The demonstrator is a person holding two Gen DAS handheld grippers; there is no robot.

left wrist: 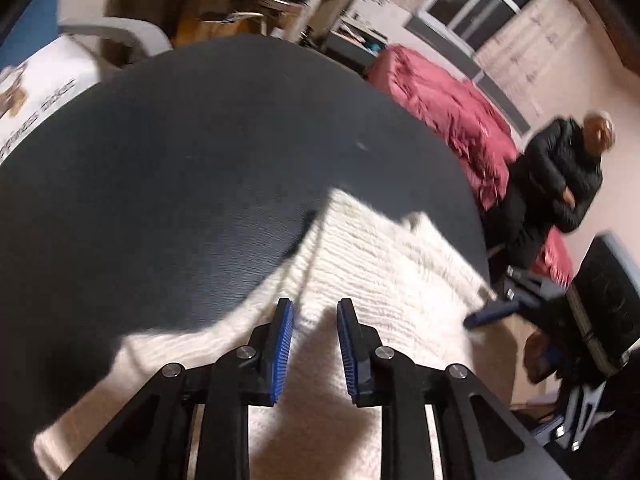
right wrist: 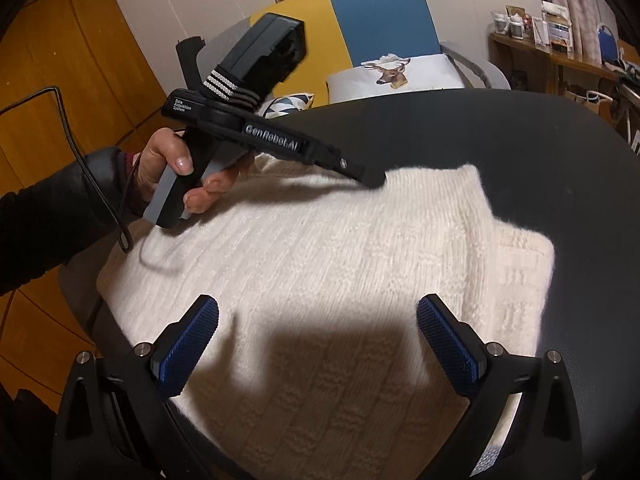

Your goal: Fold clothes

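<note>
**Sweater folded on the dark counter**

The sweater (right wrist: 332, 264), cream and rib-knit, lies folded flat on the near part of the dark round counter (right wrist: 520, 140). In the right wrist view its long axis runs from about 7 o'clock to 2 o'clock, with a lower layer sticking out at 3 o'clock. The right gripper (right wrist: 318, 322) hovers over its near edge, jaws wide apart with nothing between them. The left gripper (left wrist: 314, 320) is over the sweater too, jaws a little apart and empty; no earlier view shows how they got there. The person's left hand (right wrist: 168, 168) grips its handle at 10 o'clock.

Past the counter, at 12 o'clock, stands a blue-and-yellow chair (right wrist: 376, 16) with a deer-print cushion (right wrist: 394, 72). In the left wrist view a red bed cover (left wrist: 448, 108) lies at 2 o'clock, and a cluttered wooden desk (left wrist: 208, 4) at 11 o'clock.
</note>
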